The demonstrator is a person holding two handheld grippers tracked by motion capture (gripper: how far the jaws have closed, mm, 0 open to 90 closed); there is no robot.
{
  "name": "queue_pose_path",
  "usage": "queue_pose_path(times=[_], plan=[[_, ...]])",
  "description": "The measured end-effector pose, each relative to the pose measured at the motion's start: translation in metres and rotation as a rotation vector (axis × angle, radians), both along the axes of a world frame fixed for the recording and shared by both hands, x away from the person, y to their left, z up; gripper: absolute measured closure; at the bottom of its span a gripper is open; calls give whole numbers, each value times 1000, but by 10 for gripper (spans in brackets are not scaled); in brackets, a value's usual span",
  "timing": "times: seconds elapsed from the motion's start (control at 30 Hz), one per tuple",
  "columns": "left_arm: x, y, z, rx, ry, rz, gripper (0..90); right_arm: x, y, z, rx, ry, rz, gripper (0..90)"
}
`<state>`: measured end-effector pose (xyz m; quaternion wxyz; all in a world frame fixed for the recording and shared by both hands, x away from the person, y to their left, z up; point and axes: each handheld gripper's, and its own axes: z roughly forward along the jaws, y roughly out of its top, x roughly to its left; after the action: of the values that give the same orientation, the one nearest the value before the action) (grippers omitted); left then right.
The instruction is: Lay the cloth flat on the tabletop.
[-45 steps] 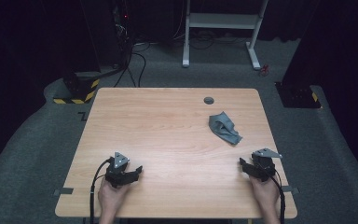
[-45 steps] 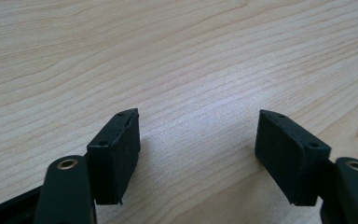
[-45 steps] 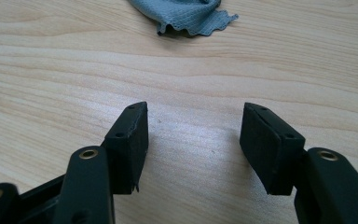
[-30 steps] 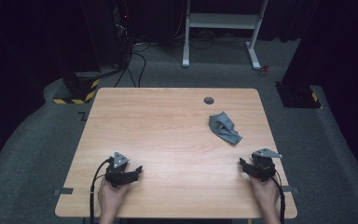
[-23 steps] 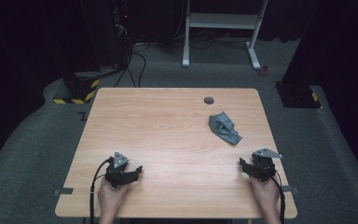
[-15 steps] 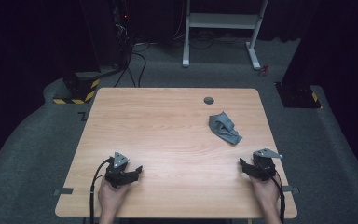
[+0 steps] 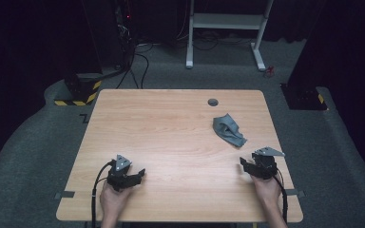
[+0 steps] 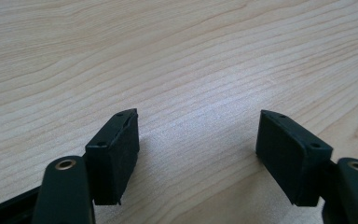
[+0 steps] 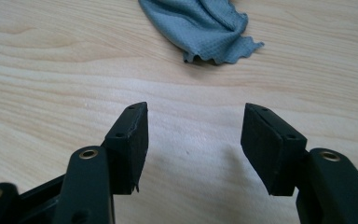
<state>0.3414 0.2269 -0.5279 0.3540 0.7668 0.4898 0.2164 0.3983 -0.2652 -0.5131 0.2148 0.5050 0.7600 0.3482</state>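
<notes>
Grey cloth (image 7: 228,130) lies crumpled on the tabletop (image 7: 171,137), near the right claw (image 9: 193,140). It looks soft and light, so pinch a raised fold. Both claws, left claw (image 8: 198,149) too, are spread wide and hold nothing.

Round grommet (image 7: 213,102) in wooden table (image 7: 161,128)

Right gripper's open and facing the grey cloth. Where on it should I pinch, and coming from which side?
Probably the near ruffled corner of the grey cloth, approached straight ahead from the person's side. That edge lies closest to the right gripper, bunches into raised folds the open jaws could straddle, and the flat table around it offers room.
</notes>
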Motion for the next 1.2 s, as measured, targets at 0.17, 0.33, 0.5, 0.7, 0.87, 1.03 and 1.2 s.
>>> queue_pose_path(times=[0.17, 0.33, 0.5, 0.7, 0.87, 1.03, 1.2], plan=[[0, 0, 0, 1, -1, 1, 306, 9, 4, -1, 19, 6, 2, 412], [0, 0, 0, -2, -3, 3, 306, 18, 7, 2, 32, -1, 2, 410], [0, 0, 0, -4, -2, 3, 306, 31, 15, 6, 20, 0, 16, 411], [0, 0, 0, -4, -2, 3, 306, 43, 23, 9, 15, -4, 18, 405], [0, 0, 0, -4, -2, 3, 306, 56, 31, 13, -3, -5, 12, 394], [0, 0, 0, -3, -3, 2, 306, 71, 38, 13, -10, 2, 7, 389], [0, 0, 0, -6, -2, 3, 305, 86, 44, 6, -1, 17, -21, 384]])
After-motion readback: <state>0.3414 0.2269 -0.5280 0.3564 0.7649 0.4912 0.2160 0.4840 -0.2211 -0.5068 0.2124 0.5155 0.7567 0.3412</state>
